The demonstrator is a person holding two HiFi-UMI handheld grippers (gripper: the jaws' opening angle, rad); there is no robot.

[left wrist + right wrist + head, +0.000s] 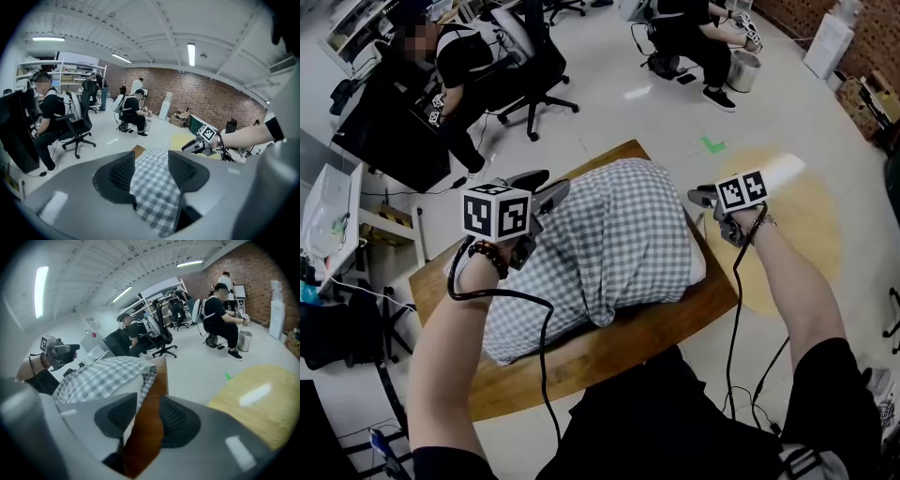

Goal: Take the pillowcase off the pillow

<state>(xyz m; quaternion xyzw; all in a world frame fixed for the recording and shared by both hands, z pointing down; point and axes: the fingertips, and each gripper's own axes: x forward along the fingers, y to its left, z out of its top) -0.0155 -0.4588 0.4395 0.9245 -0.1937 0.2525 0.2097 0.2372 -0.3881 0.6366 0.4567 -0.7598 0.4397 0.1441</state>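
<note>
A pillow in a grey-and-white checked pillowcase (609, 234) lies on the wooden table (609, 361). The white pillow (697, 265) shows at the case's open right end. My left gripper (548, 187) hovers over the pillow's left part, open; in the left gripper view the checked fabric (152, 187) shows in the gap of that gripper (151, 159). My right gripper (701, 199) is just off the pillow's right end, open. In the right gripper view that gripper (149, 401) frames bare table (150, 427), with the white pillow (129, 385) and the case's edge (103, 373) to its left.
A round yellow patch (806, 225) lies on the floor right of the table. People sit on office chairs (534, 66) behind, one next to a metal bin (743, 70). A cluttered desk (337, 216) stands at the left. Cables trail from both grippers toward me.
</note>
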